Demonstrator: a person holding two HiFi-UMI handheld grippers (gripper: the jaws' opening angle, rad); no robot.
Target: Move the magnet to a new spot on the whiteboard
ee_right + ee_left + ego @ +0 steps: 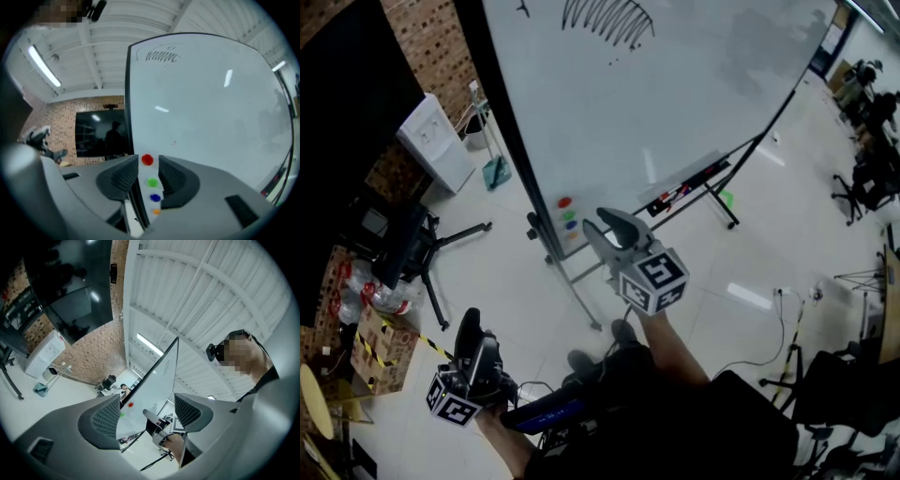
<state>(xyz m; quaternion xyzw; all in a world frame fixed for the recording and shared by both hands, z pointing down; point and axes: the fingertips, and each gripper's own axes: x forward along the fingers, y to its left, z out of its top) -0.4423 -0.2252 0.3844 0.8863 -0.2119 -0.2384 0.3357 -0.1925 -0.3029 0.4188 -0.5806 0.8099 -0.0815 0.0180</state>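
- The right hand-held gripper [609, 225] is raised toward the whiteboard's [675, 94] lower left corner, jaws parted and holding nothing.
- Four round magnets sit there in a column along the board's left edge: the red magnet [564, 202] on top, then the green magnet [569, 216], the blue magnet [571, 226] and the orange magnet [573, 235].
- In the head view the column lies at about 10 o'clock from the right jaw tips, near but apart.
- In the right gripper view the column runs from 12 to 6 o'clock straight down the gap between the jaws, with the red magnet [147, 160] level with the tips.
- It is not touching either jaw.
- The task does not say which magnet is meant; the red one looks the likeliest, being lined up first.
- The coming move seems to be a straight push forward along the jaws' own line, then a squeeze across the magnet's sides.
- The left hand-held gripper [476, 337] hangs low at 7 o'clock in the head view, well apart from the board.
- Its jaws are spread and empty, so the right one is clearly the nearer.
- Writing: only a looping scribble [607, 19] near the board's top; no word or brand can be read.
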